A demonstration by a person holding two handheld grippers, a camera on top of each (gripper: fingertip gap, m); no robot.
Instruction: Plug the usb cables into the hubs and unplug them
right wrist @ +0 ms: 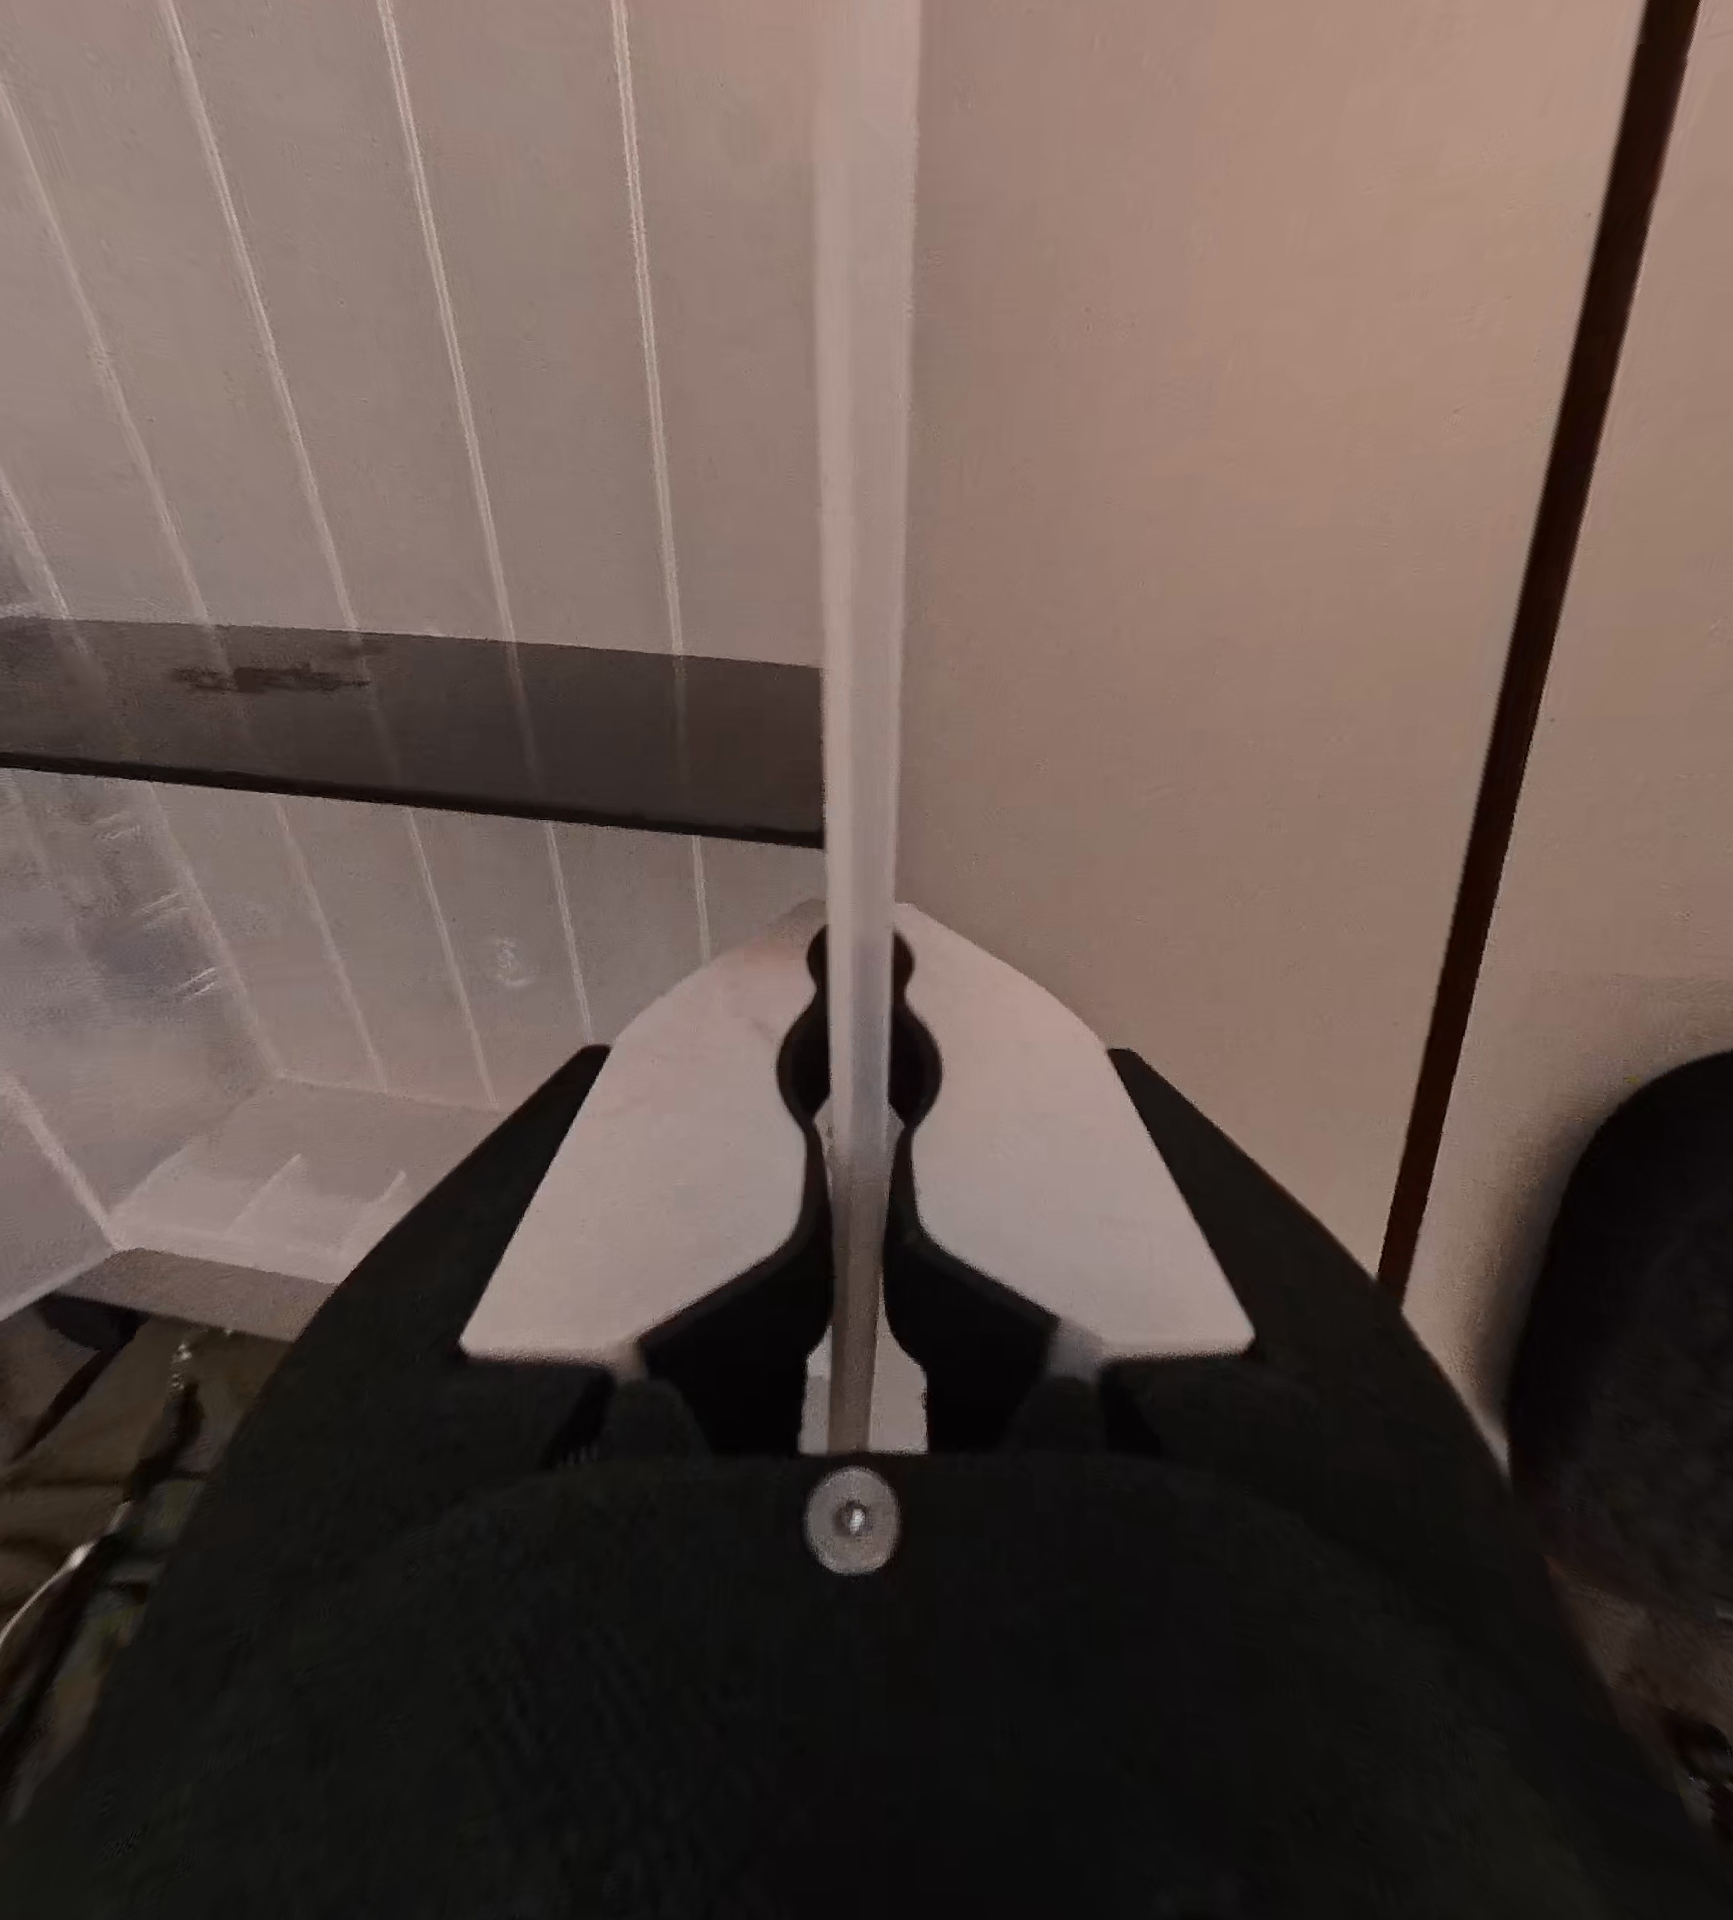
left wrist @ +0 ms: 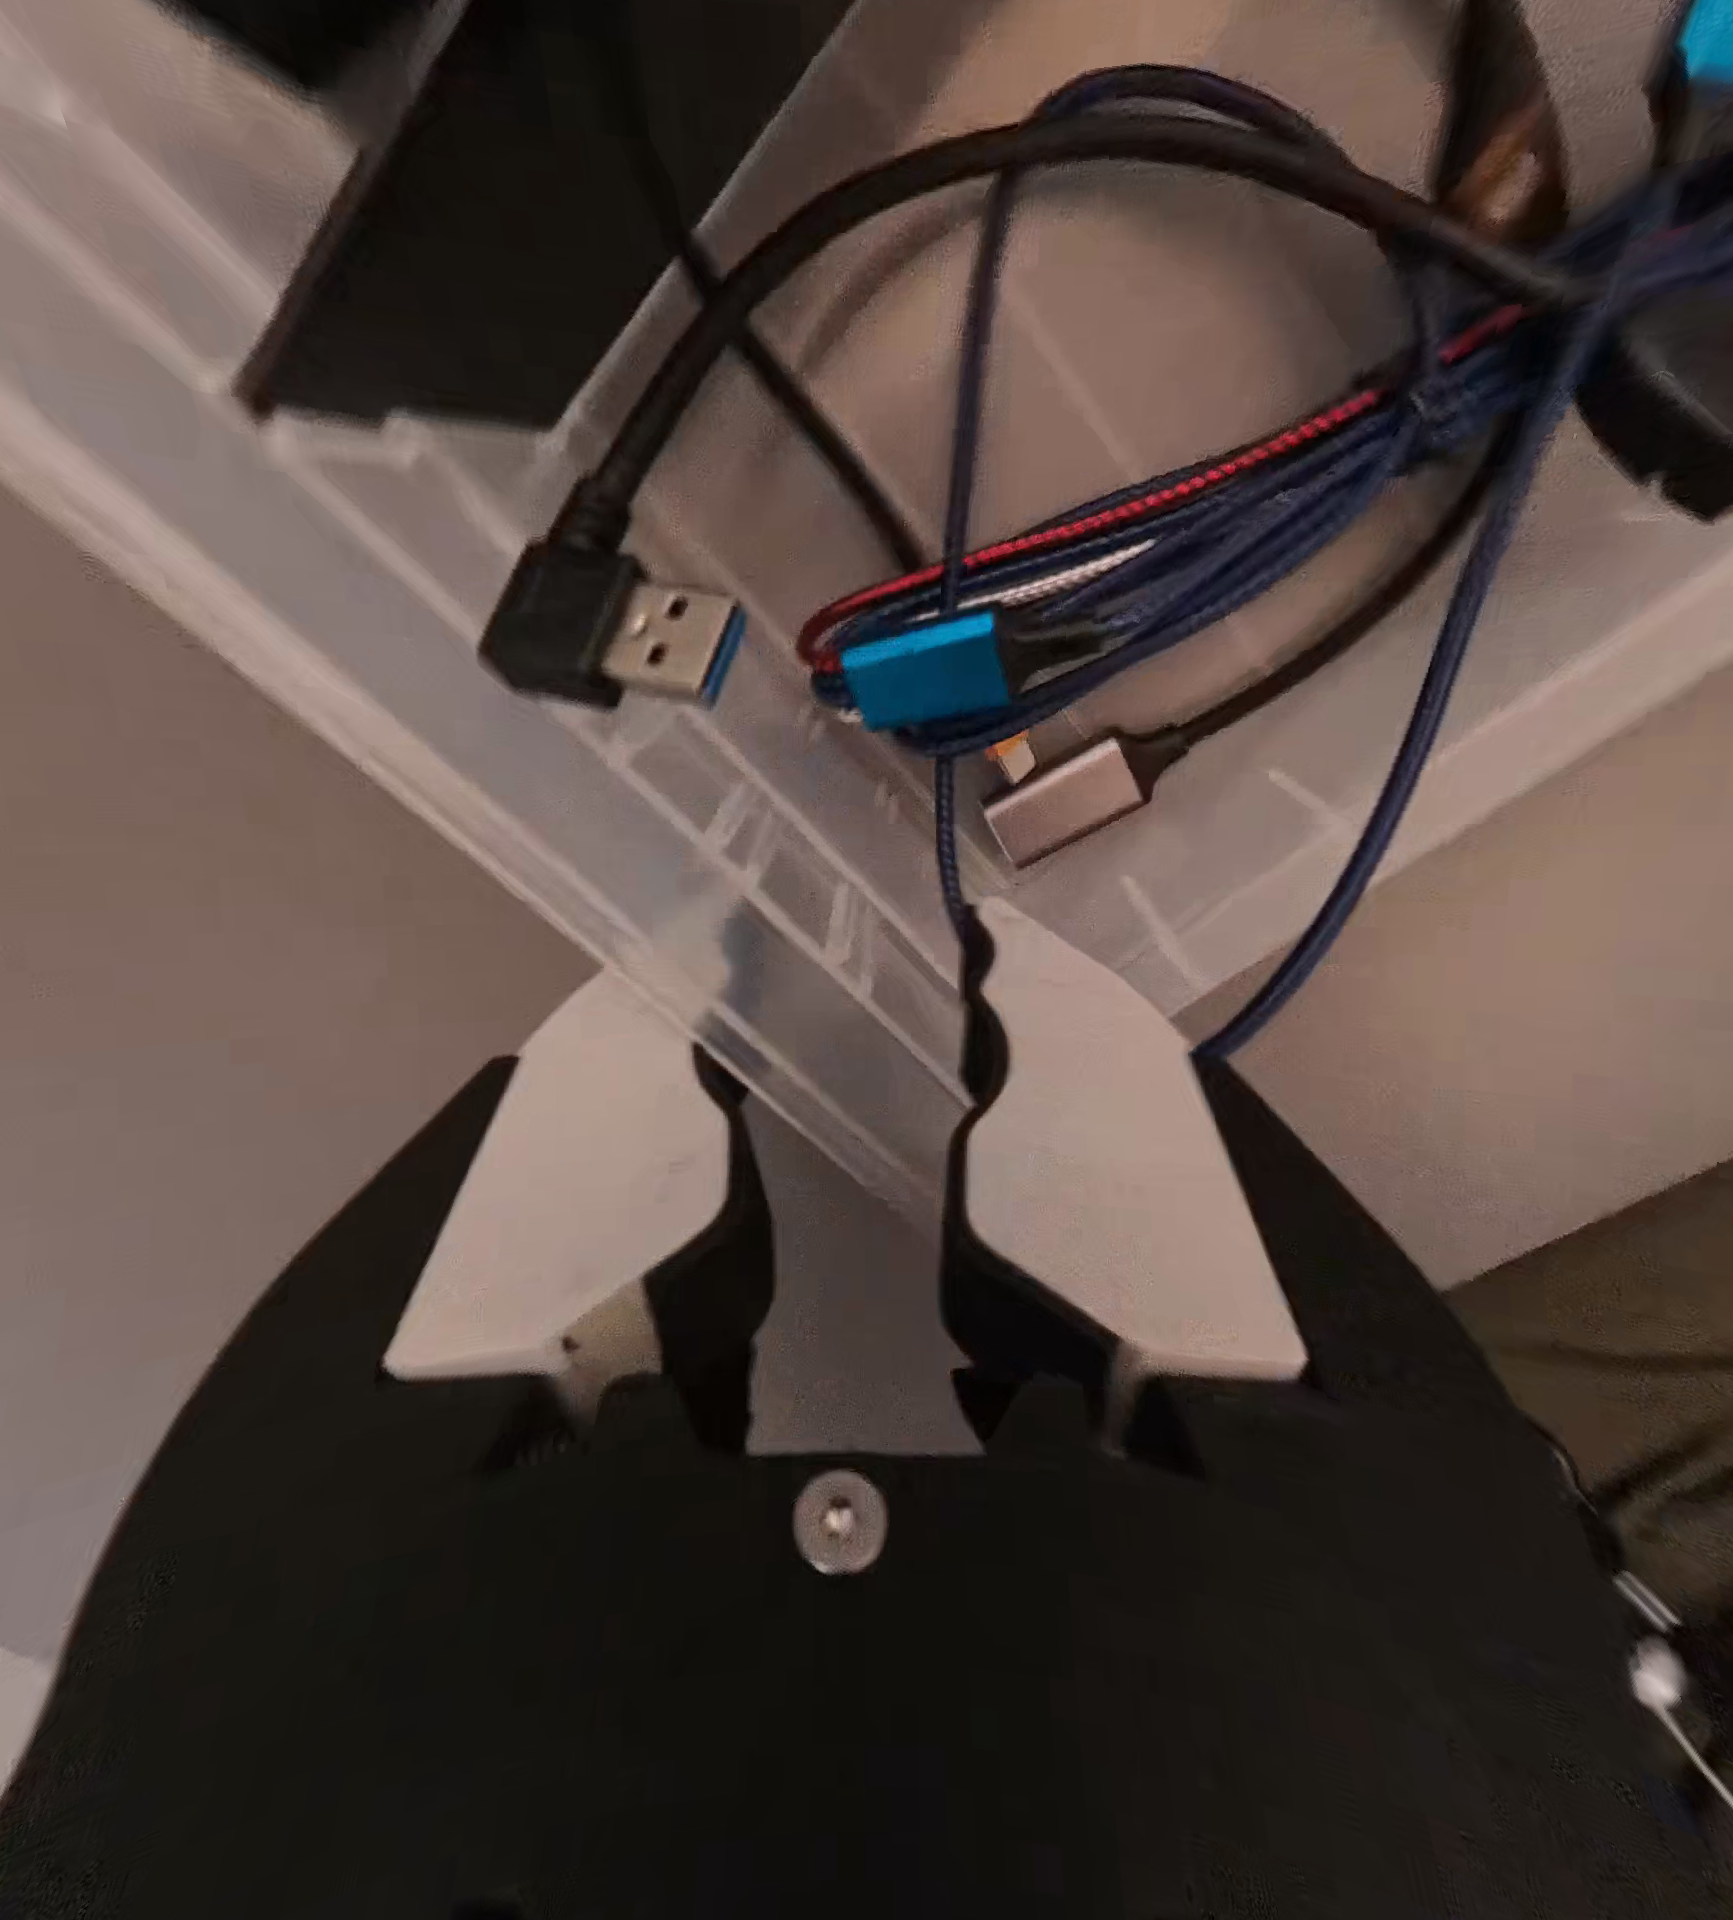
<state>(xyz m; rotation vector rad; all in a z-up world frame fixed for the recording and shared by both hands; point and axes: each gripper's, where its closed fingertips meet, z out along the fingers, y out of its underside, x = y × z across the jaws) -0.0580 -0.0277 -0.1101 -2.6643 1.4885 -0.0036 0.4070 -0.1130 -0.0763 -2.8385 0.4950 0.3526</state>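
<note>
The left gripper [left wrist: 820,997] is spread over the clear box [left wrist: 550,717] edge. The cables [left wrist: 1205,540] lie inside, just ahead. The right gripper [right wrist: 860,935] pinches the box wall [right wrist: 867,520].

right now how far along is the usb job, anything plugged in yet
Nothing looks plugged in: the black USB plug, blue plug and grey plug lie loose in the clear bin, and no hub is in view. In hand: the right gripper is shut on the bin's edge; the left gripper straddles its rim, jaws open. All plugging and unplugging seems left.
</note>
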